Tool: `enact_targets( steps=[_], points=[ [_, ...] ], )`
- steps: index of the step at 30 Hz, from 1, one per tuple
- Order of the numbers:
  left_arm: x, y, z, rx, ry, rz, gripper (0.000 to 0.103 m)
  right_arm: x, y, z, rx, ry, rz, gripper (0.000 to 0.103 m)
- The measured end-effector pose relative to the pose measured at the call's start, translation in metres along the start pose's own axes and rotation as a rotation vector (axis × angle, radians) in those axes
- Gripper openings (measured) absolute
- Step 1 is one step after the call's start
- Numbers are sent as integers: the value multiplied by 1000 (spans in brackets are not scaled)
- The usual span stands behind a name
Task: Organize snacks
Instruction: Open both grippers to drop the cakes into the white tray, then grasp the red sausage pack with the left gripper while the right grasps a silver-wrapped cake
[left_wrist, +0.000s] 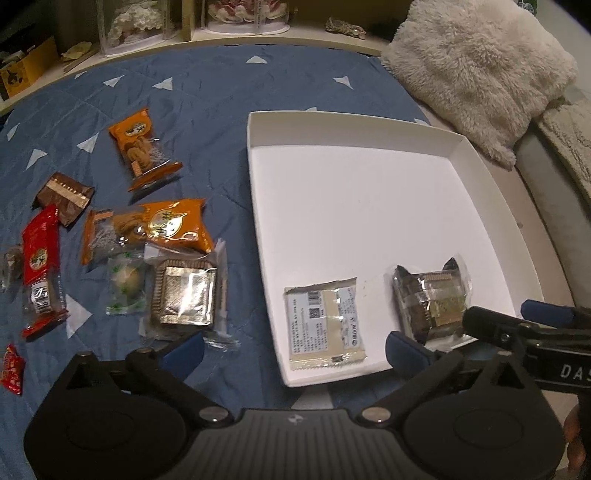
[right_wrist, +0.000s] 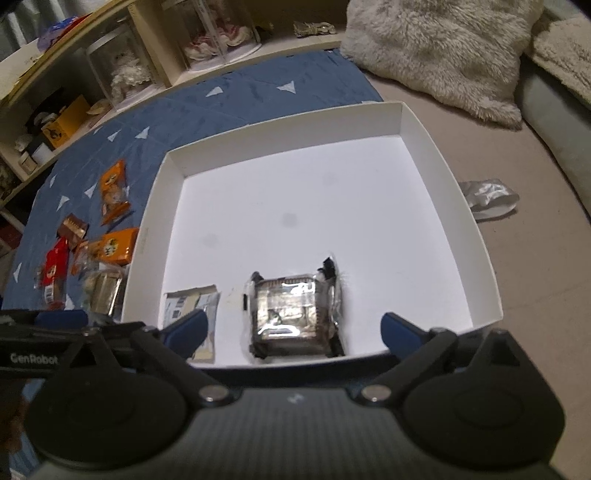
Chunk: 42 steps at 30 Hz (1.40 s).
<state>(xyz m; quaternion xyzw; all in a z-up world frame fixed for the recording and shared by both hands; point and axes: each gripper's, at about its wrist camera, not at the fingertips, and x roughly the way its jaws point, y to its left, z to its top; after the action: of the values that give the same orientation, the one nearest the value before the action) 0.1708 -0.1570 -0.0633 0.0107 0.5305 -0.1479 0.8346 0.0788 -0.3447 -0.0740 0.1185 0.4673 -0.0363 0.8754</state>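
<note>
With both sets of blue-padded jaws spread wide and nothing between them, the left hand-held gripper (left_wrist: 295, 347) and the right hand-held gripper (right_wrist: 293, 328) hovered over the near edge of the shallow white cardboard tray (right_wrist: 447, 173), which lay on the blue quilted bedspread with white triangles (left_wrist: 207, 92).

Nearest inside the tray lay two snacks, apart from each other: a flat pale sachet with printed labels (left_wrist: 325, 325), and to its right a clear-wrapped dark square pastry with a silvery top (right_wrist: 291, 314), which sat just ahead of the right gripper's open jaws. The rest of the tray was bare.

Left of the tray, on the bedspread, the unsorted packets lay in a loose cluster: a second clear-wrapped square pastry (left_wrist: 184, 295), a small green-printed clear pouch holding a round sweet (left_wrist: 125, 284), a red foil bar (left_wrist: 38, 266), two orange biscuit packs (left_wrist: 170, 225) (left_wrist: 142, 147) and a brown foil wrapper (left_wrist: 64, 195).

These looked light and crinkly, with slippery film and crumbly contents, so each was probably best pinched gently across the narrow sides or by a sealed end flap.

Farther back a fluffy cream cushion (left_wrist: 476, 70) rested beside open wooden shelves (right_wrist: 155, 62).
</note>
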Motion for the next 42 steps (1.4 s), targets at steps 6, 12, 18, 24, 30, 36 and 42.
enact_targets(
  steps=[6,12,18,24,30,36,42],
  points=[
    [-4,18,-3,-30,-5,4,103,-3,4,-3,-14,-2,-21,102],
    [-9,36,-5,-33,-13,13,103,-2,8,-5,-40,0,-40,103],
    [-20,69,-8,-45,-26,42,103,-5,23,-4,-55,-30,-34,102],
    [-36,105,-6,-70,-56,63,103,-9,47,-1,-74,-89,-16,102],
    [-50,139,-5,-97,-87,90,103,-5,72,4,-92,-127,1,102],
    [-56,169,-9,-110,-101,94,103,1,93,7,-79,-149,43,103],
    [-53,199,-14,-146,-174,104,103,9,122,5,-78,-168,60,103]
  ],
)
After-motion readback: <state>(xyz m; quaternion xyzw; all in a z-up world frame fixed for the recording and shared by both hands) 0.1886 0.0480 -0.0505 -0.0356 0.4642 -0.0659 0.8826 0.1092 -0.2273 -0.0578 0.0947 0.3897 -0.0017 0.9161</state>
